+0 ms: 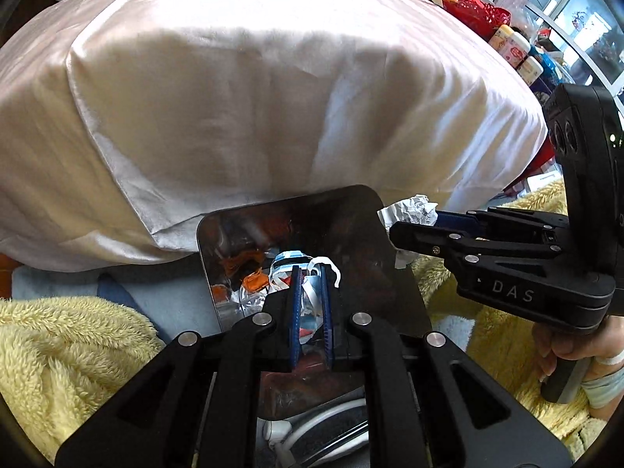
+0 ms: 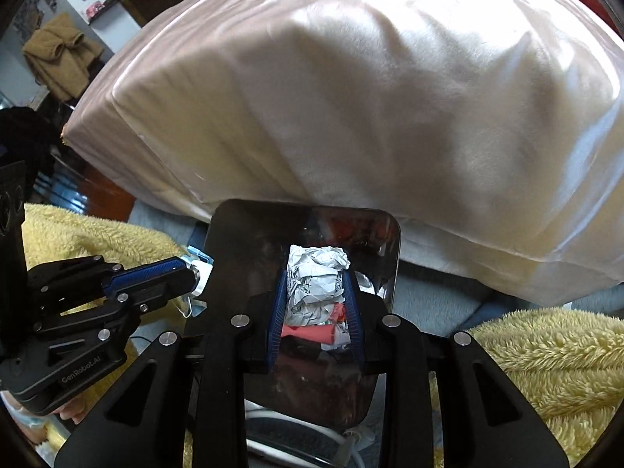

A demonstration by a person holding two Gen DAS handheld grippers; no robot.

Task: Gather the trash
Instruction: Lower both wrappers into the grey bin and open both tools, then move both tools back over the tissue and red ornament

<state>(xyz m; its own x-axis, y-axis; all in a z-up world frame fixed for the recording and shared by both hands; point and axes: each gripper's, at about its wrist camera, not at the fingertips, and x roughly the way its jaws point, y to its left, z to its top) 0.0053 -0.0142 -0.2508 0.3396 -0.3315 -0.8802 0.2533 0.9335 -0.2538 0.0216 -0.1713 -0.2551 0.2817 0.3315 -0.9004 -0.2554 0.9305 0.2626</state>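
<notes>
A shiny metal bin (image 1: 366, 241) stands open below both grippers, with orange wrappers and other scraps inside. My left gripper (image 1: 311, 273) hangs over its mouth, shut on a blue and white face mask (image 1: 286, 258) whose ear loops dangle. My right gripper (image 2: 315, 277) is shut on a crumpled white paper ball (image 2: 318, 261), also above the bin (image 2: 234, 226). In the left wrist view the right gripper (image 1: 413, 223) comes in from the right with the paper (image 1: 413, 208) at the bin's right rim. In the right wrist view the left gripper (image 2: 194, 273) holds the mask (image 2: 202, 269) at the bin's left rim.
A large pale satin pillow (image 1: 273, 97) lies right behind the bin. Yellow fleece blanket (image 1: 58, 343) spreads on both sides. A white cable (image 1: 312, 429) runs under the bin's near side. Bottles and red items (image 1: 511, 43) crowd the far right. A person's hand (image 1: 565, 347) grips the right tool.
</notes>
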